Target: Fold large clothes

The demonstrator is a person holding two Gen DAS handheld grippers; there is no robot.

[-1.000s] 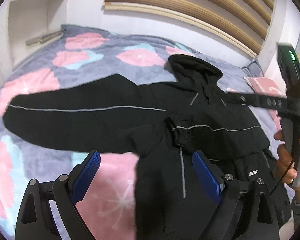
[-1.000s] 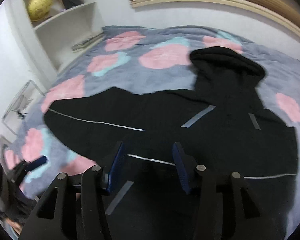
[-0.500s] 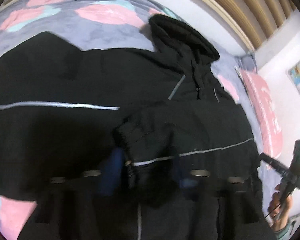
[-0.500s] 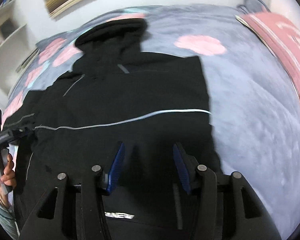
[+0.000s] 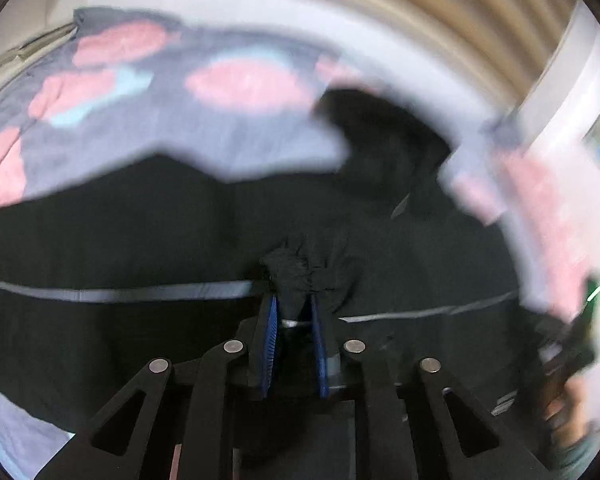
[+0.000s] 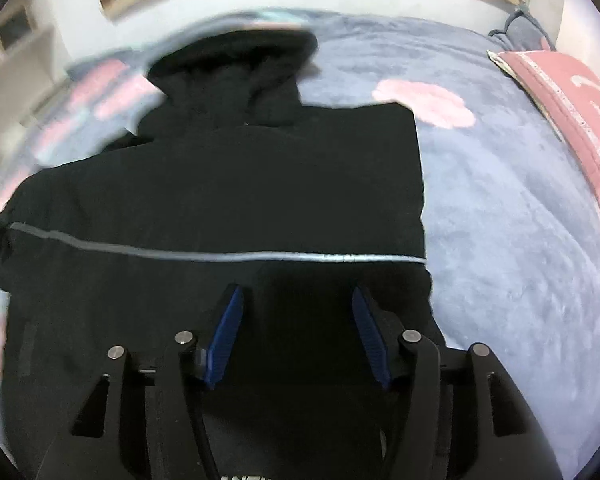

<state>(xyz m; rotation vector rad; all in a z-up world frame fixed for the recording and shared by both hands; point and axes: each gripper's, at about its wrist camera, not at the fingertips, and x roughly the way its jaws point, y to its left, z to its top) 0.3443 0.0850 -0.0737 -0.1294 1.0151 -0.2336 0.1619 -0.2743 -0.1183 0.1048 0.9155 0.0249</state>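
We are early in the fold. The black jacket (image 6: 240,200) lies spread on the grey bedspread (image 6: 520,240) with pink patches, filling the middle and lower part of both views, its hood (image 6: 236,68) toward the upper middle of the right wrist view. On the right of that view the jacket ends in a straight vertical edge with bare bedspread beyond it, so we judge that this side has already been turned in, though we cannot say so for certain. In the left wrist view a long black stretch with a grey stripe (image 5: 116,294) still runs out to the left edge of the frame, which we take for the sleeve not yet folded.

Our left gripper (image 5: 294,312) has just been closing, and its blue pads now pinch a bunched lump of black cloth (image 5: 300,276) at the centre of the frame; it looks like a cuff, but blur keeps us from being sure. Our right gripper (image 6: 296,320) has its jaws spread, having just opened a little further, and it hovers over the lower body of the jacket with nothing pressed between the pads. At the right edge of the left wrist view a hand (image 5: 572,404) shows, blurred.

Left to do, as we judge it: carry the pinched cloth across, lay the long sleeve in, then fold the body and hood down.
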